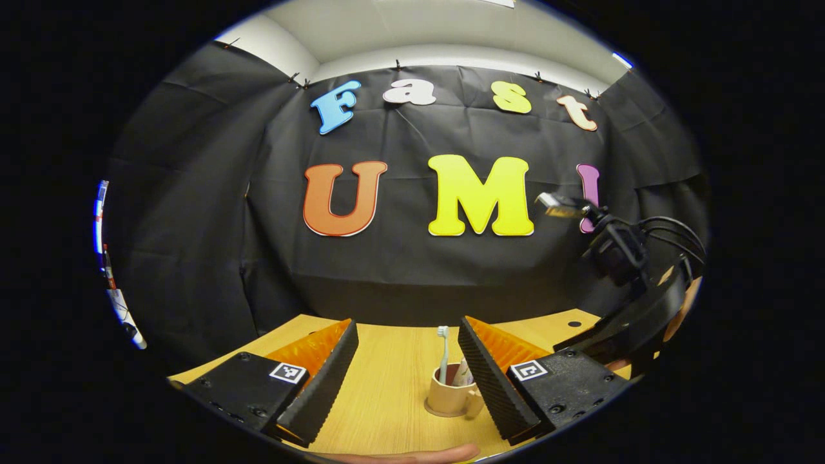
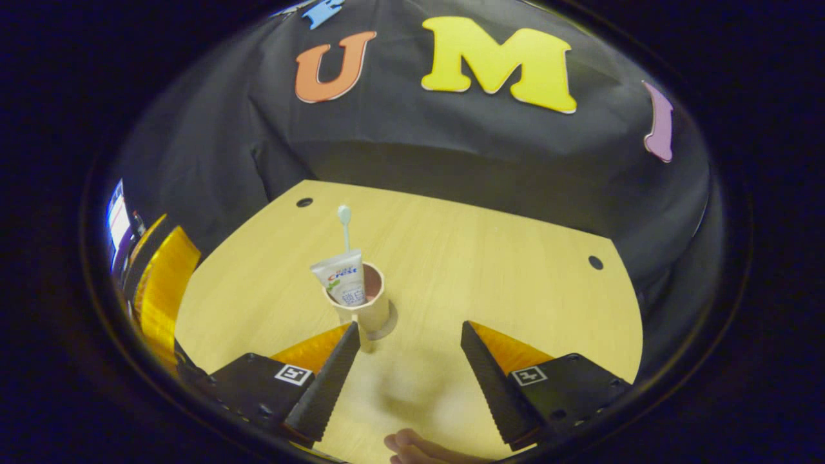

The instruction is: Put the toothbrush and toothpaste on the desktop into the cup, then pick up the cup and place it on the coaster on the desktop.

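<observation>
Tan plastic cup (image 2: 365, 303) stands on the round grey coaster (image 2: 385, 326) on the light wooden desktop (image 2: 490, 270), holding a white toothbrush (image 2: 345, 222) and white toothpaste tube (image 2: 341, 276) upright. Left gripper (image 1: 408, 377) jaws apart, empty, cup between them farther off. Right gripper (image 2: 407, 374) jaws apart, empty, just short of the cup.

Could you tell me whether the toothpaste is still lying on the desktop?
No, the toothpaste stands in the cup beside the toothbrush, with the cup on the coaster.
</observation>
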`<state>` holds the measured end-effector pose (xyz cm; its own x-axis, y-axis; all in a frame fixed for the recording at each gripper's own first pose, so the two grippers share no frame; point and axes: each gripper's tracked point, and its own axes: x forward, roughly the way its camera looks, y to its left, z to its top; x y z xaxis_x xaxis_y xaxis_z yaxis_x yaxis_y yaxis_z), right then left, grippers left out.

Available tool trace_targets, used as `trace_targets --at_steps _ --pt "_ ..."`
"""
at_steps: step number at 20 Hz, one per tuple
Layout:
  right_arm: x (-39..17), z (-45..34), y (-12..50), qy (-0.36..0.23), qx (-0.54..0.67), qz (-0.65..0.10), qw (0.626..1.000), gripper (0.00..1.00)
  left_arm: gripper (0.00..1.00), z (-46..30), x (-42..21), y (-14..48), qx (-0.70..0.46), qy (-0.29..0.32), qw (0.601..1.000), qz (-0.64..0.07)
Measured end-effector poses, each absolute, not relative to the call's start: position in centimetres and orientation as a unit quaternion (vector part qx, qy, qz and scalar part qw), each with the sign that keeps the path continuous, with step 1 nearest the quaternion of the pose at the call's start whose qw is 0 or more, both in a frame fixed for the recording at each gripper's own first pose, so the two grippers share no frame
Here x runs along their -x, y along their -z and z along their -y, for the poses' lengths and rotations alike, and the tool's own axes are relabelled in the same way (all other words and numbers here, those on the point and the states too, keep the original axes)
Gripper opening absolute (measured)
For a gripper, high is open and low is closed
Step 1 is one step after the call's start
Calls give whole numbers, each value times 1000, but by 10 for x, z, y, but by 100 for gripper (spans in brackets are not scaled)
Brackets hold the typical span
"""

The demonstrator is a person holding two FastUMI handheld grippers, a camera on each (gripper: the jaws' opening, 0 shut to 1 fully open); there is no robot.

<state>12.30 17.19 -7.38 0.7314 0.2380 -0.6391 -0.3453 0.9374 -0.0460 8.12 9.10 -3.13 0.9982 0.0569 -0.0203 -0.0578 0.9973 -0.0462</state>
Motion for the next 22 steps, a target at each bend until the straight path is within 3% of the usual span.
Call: trace_targets --at_steps 11,18,19,22 --pt "-100 -63 39 -72 82 -136 985 96 99 -27 -79 38 10 -5 999 -35" --pt "-76 5 41 -34 49 -42 997 97 99 26 -60 37 5 5 999 -42" --pt "-74 8 42 -33 51 -35 998 96 94 29 -57 34 -3 6 999 -35" --pt "-67 5 33 -44 40 -20 998 96 99 31 -42 19 -28 4 999 -15"
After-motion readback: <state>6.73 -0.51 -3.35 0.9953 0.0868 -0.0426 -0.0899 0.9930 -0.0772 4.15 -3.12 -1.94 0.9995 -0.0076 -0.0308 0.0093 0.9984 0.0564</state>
